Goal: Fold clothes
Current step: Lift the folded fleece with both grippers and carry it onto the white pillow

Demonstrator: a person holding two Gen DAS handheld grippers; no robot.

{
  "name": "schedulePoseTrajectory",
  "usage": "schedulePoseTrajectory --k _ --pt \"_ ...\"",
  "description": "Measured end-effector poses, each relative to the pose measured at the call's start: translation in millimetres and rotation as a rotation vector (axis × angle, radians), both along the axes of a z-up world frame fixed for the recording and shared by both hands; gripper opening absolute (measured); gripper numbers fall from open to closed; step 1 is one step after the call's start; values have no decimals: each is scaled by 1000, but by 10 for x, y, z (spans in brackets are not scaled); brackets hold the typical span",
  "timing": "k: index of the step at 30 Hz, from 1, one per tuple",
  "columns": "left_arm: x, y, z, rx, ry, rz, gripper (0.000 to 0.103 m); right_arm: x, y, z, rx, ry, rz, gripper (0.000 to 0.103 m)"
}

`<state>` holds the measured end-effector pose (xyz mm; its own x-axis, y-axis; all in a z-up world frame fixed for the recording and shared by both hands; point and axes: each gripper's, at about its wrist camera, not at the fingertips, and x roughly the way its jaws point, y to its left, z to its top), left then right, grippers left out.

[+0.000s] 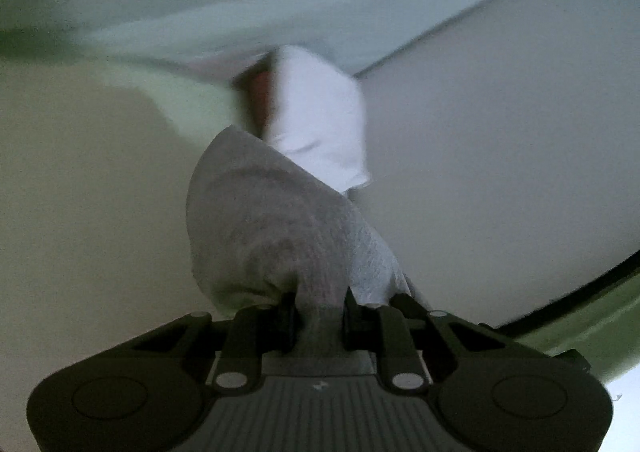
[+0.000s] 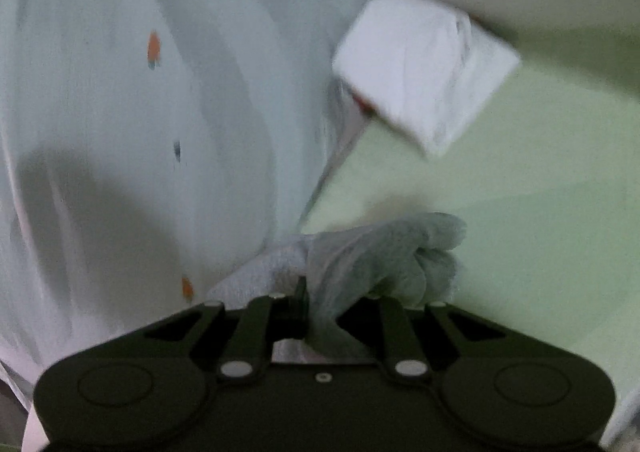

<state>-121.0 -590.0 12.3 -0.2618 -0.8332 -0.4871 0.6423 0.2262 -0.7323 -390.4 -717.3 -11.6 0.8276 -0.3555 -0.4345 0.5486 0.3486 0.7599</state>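
Grey knit garment (image 1: pixel 280 220): hanging bunched and unfolded, being clamped by left gripper (image 1: pixel 318 312) and right gripper (image 2: pixel 320 308); folded white piece (image 2: pixel 424 68) already lying on green sheet (image 2: pixel 520 212).

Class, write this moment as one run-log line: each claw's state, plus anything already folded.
left claw: shut on grey garment | right claw: shut on grey garment | folded white cloth: on green surface

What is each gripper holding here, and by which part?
Both are shut on grey knitted cloth. The left gripper pinches a bunched fold of grey cloth; the right gripper pinches a crumpled edge. Whether it is one garment cannot be told.
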Motion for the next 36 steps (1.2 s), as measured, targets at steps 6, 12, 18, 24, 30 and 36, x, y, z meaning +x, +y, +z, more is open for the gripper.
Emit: schedulePoseTrajectory --k 6,12,18,24,30,36 --pt "-203 -1429 602 -161 -62 -24 21 -209 -1340 644 -232 -15 -31 15" --pt "-54 -2386 1082 -287 -211 40 22 67 -2382 1345 -497 17 -2 15" --pt "415 -3425 108 89 -227 143 36 853 -3364 844 -437 192 -6 35" --pt "681 -3504 -709 228 -106 186 39 1234 -3845 -189 -213 440 -23 50" --pt "637 -3438 -607 241 -293 157 59 1193 -3713 -265 -222 477 -67 62" --pt "413 -3080 -385 222 -401 147 75 1093 -3308 -18 -363 575 -106 86"
